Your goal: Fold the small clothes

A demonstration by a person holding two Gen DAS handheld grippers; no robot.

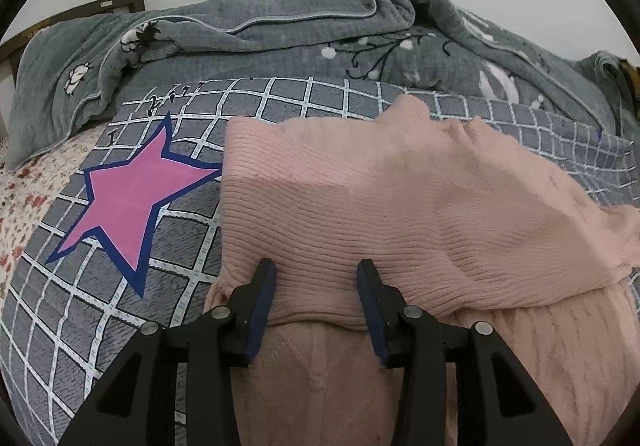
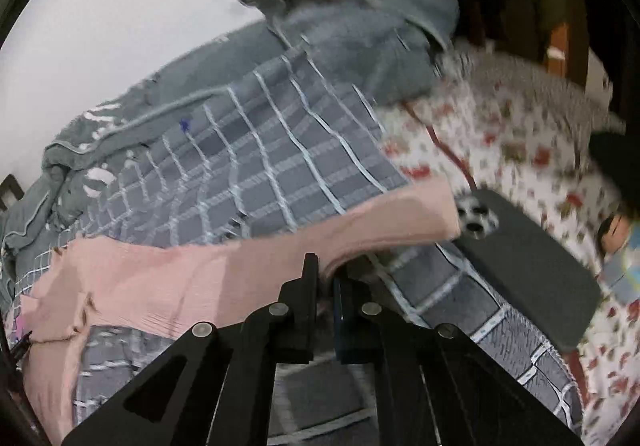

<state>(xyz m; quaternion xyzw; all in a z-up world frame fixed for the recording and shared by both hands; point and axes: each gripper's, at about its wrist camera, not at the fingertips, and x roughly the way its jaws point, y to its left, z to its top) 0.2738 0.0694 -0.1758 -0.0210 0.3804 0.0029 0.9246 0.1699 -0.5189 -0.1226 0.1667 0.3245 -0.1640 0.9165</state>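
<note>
Only R view: phone; right gripper seemingly pinching sweater.

A grey checked blanket bearing a pink star covers the floral bed sheet, a rumpled grey-green quilt lies along its far edge, and a dark-cased phone rests near the blanket's right edge.

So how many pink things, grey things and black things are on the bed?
Pink: 2, the pink ribbed knit sweater and the pink star print.
Grey: 2, the grey checked blanket and the grey-green quilt.
Black: 1, the black phone.
Total: 5
</note>
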